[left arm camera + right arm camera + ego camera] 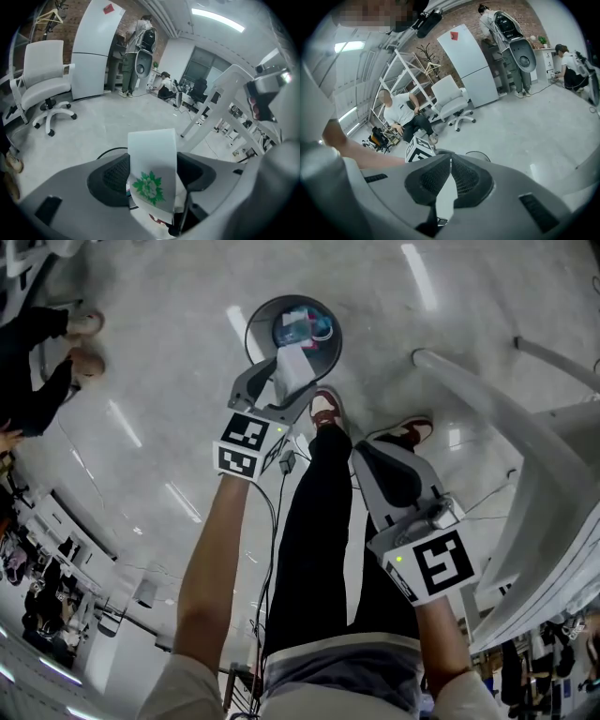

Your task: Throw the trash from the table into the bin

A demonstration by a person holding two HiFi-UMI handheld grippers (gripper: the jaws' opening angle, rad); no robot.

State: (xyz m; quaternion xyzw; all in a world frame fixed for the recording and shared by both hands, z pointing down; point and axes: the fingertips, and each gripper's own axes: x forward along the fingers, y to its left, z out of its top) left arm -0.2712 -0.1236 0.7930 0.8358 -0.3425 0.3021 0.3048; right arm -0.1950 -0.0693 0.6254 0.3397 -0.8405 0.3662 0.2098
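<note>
Pinching a green-printed white paper (152, 164) in my left gripper (153, 180), bin (258, 326) just beyond its tips; right gripper (450, 165) closed, empty.

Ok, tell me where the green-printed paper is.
The paper is clamped in the jaws of the left gripper, upper centre of the head view, over the near edge of the round bin on the floor.
</note>
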